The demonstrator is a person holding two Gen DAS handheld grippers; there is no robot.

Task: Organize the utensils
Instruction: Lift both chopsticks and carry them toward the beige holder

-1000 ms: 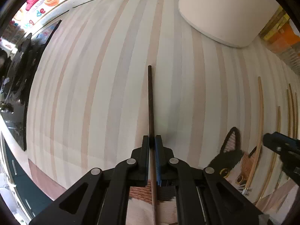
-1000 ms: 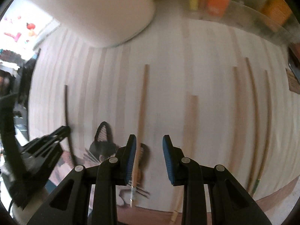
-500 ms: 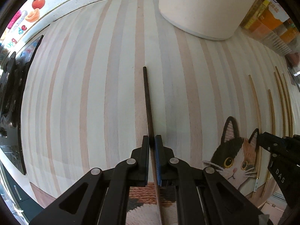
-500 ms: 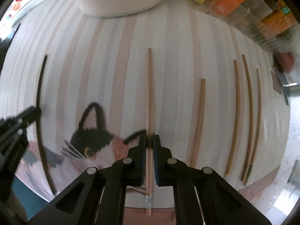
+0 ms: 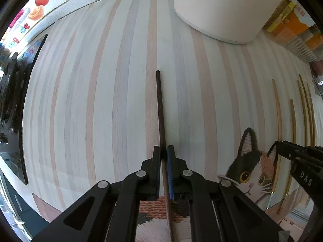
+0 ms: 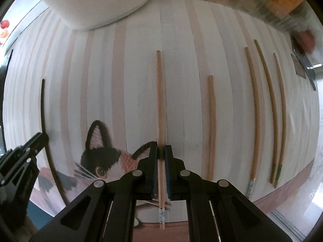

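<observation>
A dark brown chopstick [image 5: 160, 109] lies along the striped placemat [image 5: 90, 100], and my left gripper [image 5: 163, 151] is shut on its near part. In the right wrist view, my right gripper [image 6: 160, 151] is shut on a light wooden chopstick [image 6: 160, 100] with a patterned band near its end. That same view shows the dark chopstick [image 6: 42, 104] and the left gripper [image 6: 38, 139] at the far left. The right gripper [image 5: 282, 144] shows at the right edge of the left wrist view. Several more wooden chopsticks [image 6: 212, 125] lie side by side on the mat to the right.
A large white round container [image 5: 222, 10] stands at the mat's far edge. A cat picture [image 6: 101, 153] is woven into the mat's near part. Orange and yellow packets [image 5: 292, 26] sit at the back right. A black object [image 5: 14, 92] lies past the mat's left edge.
My right gripper went from open beside the light chopstick to shut on it. The left gripper stayed shut on the dark chopstick and shifted slightly over the mat.
</observation>
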